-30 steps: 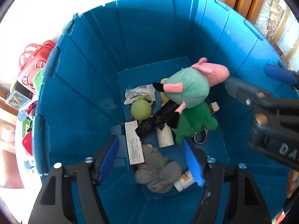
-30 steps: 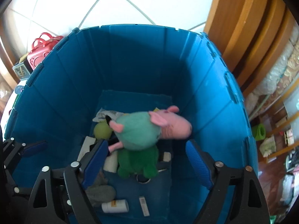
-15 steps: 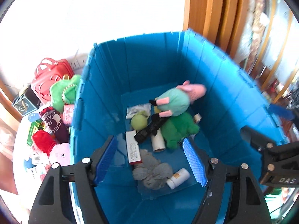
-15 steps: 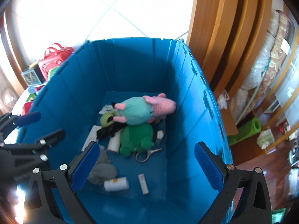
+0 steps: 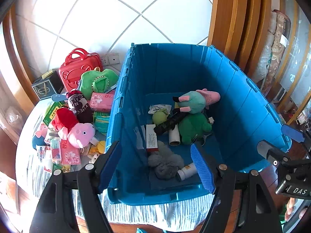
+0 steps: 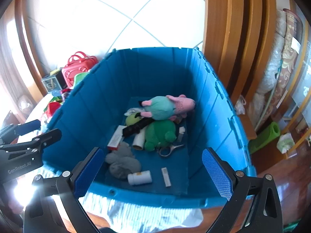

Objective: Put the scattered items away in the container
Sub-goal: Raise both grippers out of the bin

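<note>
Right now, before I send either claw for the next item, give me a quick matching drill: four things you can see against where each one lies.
Things:
1. pig plush in teal dress
2. white pill bottle
3. pig plush in red dress
4. red handbag

Places:
A. outside the bin, at the back by the wall
B. bin floor, near end
C. on top of the green plush in the bin
D. in the pile outside the bin

Pairs: 1-C, 2-B, 3-D, 4-A

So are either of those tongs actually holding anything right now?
No. The left tongs and right tongs are both open and empty above the big blue plastic bin.
</note>
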### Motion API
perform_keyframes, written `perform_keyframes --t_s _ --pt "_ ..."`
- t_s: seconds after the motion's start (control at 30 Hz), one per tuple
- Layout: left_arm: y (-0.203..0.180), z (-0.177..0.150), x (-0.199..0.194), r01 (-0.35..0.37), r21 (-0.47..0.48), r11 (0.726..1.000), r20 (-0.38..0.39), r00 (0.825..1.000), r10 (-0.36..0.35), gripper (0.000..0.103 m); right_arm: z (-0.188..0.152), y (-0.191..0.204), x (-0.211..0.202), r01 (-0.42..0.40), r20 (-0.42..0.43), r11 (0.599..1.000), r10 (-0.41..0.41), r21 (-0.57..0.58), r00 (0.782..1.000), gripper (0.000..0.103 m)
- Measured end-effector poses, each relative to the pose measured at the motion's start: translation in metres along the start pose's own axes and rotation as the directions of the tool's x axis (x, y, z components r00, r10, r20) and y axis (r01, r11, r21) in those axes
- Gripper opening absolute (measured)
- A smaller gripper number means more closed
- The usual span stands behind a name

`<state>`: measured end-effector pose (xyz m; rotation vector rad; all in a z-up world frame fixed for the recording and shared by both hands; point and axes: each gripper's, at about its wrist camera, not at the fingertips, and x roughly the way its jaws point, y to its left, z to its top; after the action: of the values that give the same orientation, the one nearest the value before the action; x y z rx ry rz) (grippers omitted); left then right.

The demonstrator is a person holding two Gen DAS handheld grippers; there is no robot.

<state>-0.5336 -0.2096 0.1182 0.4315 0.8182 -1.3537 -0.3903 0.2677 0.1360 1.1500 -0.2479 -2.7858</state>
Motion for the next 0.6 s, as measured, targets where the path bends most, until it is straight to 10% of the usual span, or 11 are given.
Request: perform_keyframes --t_s 0.6 --pt "0.080 -0.094 -0.110 -0.012 0.044 0.999 0.110 0.994 0.007 0.073 -0.073 0.116 -0.090 0.048 0.108 0.998 -0.052 0.048 0.993 0.103"
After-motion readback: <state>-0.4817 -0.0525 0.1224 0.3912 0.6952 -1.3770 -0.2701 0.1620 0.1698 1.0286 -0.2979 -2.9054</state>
